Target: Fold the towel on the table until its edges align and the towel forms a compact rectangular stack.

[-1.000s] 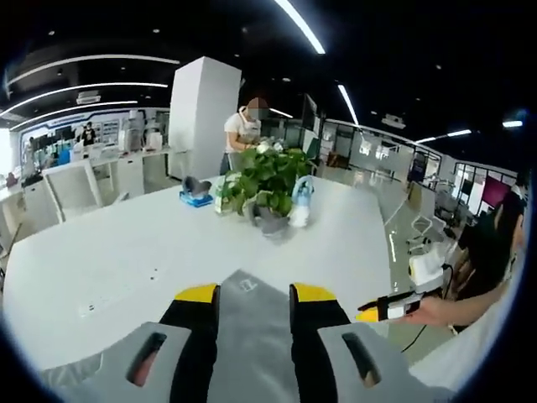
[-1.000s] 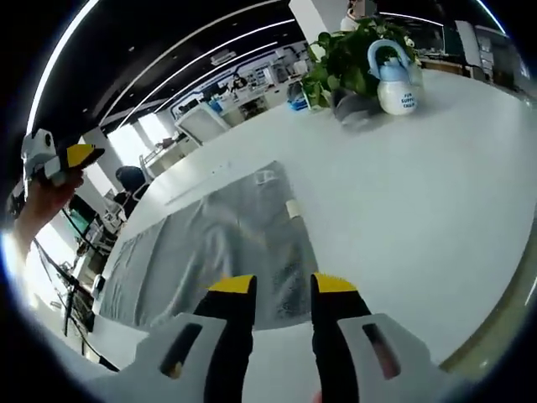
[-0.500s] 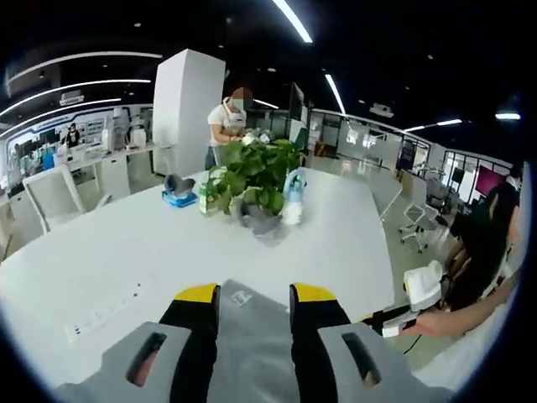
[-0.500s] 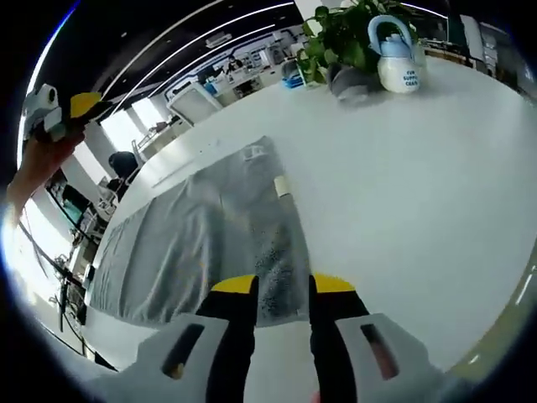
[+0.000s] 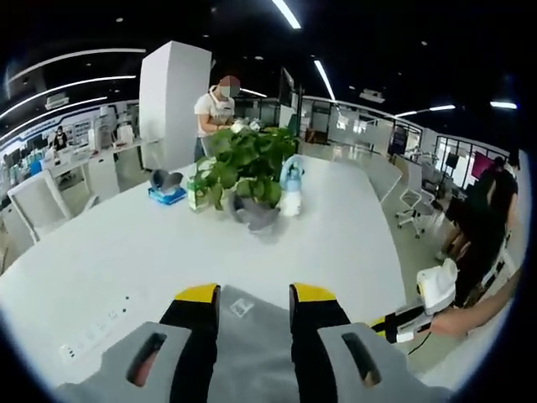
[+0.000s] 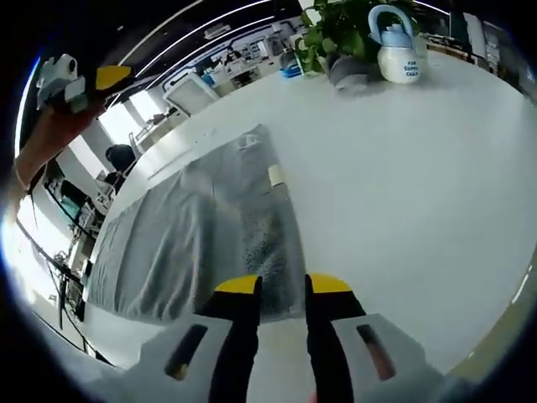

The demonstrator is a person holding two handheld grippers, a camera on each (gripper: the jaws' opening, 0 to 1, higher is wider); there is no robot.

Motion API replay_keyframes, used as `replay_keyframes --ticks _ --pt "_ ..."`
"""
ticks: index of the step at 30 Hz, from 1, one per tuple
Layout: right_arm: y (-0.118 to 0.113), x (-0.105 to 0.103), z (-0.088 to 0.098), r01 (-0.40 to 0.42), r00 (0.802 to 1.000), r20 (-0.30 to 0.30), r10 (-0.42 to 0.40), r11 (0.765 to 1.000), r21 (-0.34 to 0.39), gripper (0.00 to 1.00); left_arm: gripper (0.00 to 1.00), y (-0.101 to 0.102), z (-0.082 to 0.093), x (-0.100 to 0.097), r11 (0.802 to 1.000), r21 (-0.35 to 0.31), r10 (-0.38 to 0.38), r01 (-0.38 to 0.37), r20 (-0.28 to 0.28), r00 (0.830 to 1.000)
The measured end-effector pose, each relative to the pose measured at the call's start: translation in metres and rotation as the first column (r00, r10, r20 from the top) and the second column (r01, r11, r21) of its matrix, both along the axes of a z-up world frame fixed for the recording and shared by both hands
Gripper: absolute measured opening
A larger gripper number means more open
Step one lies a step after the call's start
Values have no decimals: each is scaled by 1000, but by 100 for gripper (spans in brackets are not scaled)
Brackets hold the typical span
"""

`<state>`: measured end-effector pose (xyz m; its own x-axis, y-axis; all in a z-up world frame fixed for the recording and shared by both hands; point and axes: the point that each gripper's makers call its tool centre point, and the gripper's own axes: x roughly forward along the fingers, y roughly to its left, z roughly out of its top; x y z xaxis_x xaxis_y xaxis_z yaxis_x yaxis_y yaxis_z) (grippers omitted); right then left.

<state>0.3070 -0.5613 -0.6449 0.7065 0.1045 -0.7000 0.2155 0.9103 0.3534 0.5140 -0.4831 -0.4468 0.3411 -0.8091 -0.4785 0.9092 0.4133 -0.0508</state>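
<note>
step: start fold | towel (image 6: 201,235) flat | right gripper (image 6: 281,290) nearly together at edge | left gripper (image 5: 249,294) apart | next: pinch edge

Towel (image 6: 201,227): plain grey, with a small pale label near its upper edge. Table (image 6: 403,185): white. Left gripper (image 5: 248,295) and right gripper (image 6: 281,287): black jaws tipped yellow on grey bodies. Plant (image 5: 243,164), upper centre: green leaves in a grey pot. Bottle (image 6: 394,54), upper right: white with a light blue top.
</note>
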Motion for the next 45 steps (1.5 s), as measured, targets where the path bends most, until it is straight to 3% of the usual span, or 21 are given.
replay_keyframes --ticks 13,22,34,45 --pt "3 -2 -10 -30 999 -43 30 1000 -5 16 33 -26 -20 16 1000 15 -12 13 -39 999" --pt "-3 -3 -13 20 999 -32 -19 1000 7 7 33 -37 -33 34 999 41 -12 13 -35 999" --pt "-4 -3 -13 14 999 -31 -15 999 -37 4 33 -52 -58 38 997 70 -25 30 -70 997" --pt "-6 -3 -14 6 999 -31 -8 998 -65 1 32 -60 -93 52 992 118 -26 38 -106 994"
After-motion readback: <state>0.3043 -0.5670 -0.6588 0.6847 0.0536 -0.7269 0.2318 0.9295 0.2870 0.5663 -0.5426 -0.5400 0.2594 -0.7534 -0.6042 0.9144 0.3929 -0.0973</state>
